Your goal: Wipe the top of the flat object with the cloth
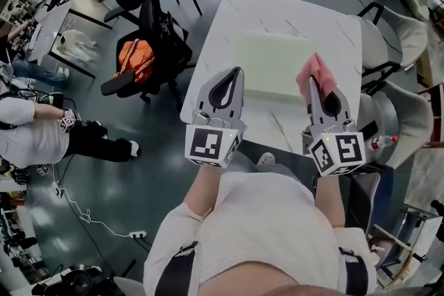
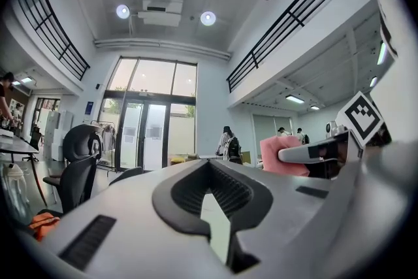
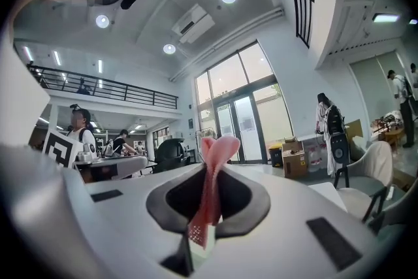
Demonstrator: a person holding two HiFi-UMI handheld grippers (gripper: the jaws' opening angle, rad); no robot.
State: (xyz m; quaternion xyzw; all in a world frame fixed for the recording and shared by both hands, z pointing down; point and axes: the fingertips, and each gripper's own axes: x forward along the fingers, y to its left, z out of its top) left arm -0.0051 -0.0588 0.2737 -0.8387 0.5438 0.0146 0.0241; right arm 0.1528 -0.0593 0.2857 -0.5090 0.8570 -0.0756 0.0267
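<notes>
While the right tool (image 1: 313,85) was clenched on the one pink cloth (image 1: 316,71), the left tool (image 1: 234,74) stood with its jaws together on nothing, only a thin slit showing between them. Both tools hung over the near part of the white surface (image 1: 239,17), well apart from each other. One flat object (image 1: 274,62), pale green, lay on the surface toward its right side, with its right edge close to the surface's right edge. Bare room was left along the left side and at the far end. From the head view the cloth overlapped the flat object's near right corner, though whether it touched could not be told. The surface's near edge was hidden behind the tools and the person's torso (image 1: 270,218). In the right gripper view only a folded strip of cloth rose from the jaws. Two dark chairs (image 1: 149,17) stood off the left side, and a pale chair (image 1: 409,38) crowded the right edge.
</notes>
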